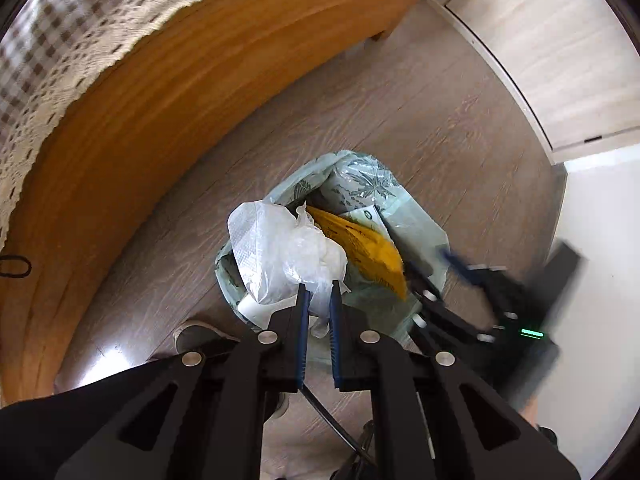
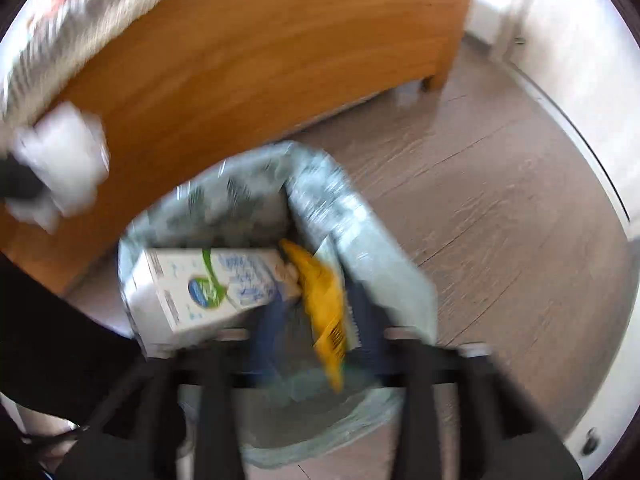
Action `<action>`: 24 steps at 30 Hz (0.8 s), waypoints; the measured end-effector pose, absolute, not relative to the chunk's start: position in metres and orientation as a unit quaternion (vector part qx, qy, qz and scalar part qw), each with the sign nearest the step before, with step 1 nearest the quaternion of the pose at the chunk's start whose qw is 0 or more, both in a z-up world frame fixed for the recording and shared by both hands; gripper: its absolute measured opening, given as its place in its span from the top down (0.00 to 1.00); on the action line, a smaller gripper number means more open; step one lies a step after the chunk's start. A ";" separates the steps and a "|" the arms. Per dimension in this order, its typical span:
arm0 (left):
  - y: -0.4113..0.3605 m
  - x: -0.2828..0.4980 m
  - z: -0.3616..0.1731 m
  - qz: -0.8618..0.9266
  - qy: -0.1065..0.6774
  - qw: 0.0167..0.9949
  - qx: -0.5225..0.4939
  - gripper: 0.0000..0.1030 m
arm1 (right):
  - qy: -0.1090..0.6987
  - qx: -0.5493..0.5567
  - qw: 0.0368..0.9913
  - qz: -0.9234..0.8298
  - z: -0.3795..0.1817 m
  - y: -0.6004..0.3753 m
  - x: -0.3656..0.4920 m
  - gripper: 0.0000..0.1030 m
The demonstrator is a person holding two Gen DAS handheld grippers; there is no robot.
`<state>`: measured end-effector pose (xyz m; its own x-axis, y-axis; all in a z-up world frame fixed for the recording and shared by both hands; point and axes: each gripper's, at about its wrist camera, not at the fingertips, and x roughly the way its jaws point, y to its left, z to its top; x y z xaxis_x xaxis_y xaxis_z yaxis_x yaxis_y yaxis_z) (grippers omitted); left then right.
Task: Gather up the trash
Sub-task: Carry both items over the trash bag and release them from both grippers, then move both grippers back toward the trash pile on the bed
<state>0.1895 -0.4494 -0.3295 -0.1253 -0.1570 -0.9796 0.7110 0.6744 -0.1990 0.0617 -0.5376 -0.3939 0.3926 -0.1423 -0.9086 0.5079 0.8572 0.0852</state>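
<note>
My left gripper is shut on a crumpled white plastic wrapper, held just above a bin lined with a pale green bag. A yellow wrapper lies in the bin's mouth. My right gripper is blurred at the bin's right rim. In the right wrist view, the right gripper stands open over the bin liner, with the yellow wrapper loose between its fingers. A white milk carton lies in the bin to the left. The white wrapper shows at upper left.
A wooden furniture side curves close behind the bin, with a lace-edged checked cloth on top. Wood-look floor spreads to the right, up to a pale door and white wall. A shoe stands near the bin.
</note>
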 end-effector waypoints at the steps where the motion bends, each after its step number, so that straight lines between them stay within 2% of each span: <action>1: -0.455 0.189 -0.331 -0.345 0.665 0.625 0.219 0.92 | 0.501 0.183 0.821 -0.205 -0.385 -0.542 0.053 0.47; 8: -0.489 0.189 -0.363 -0.342 0.683 0.590 0.261 0.91 | 0.460 0.231 0.827 -0.229 -0.348 -0.562 0.022 0.47; 10: -0.495 0.192 -0.370 -0.330 0.681 0.594 0.273 0.62 | 0.450 0.243 0.828 -0.231 -0.344 -0.562 0.019 0.47; 15: -0.489 0.200 -0.366 -0.304 0.672 0.622 0.262 0.60 | 0.463 0.247 0.823 -0.215 -0.350 -0.553 0.021 0.47; 17: -0.484 0.204 -0.363 -0.292 0.675 0.628 0.254 0.55 | 0.476 0.249 0.817 -0.212 -0.353 -0.550 0.021 0.47; 23: -0.472 0.213 -0.347 -0.278 0.686 0.629 0.239 0.54 | 0.508 0.243 0.802 -0.200 -0.362 -0.539 0.026 0.47; 24: -0.469 0.214 -0.340 -0.281 0.681 0.636 0.231 0.49 | 0.510 0.241 0.802 -0.198 -0.361 -0.538 0.026 0.47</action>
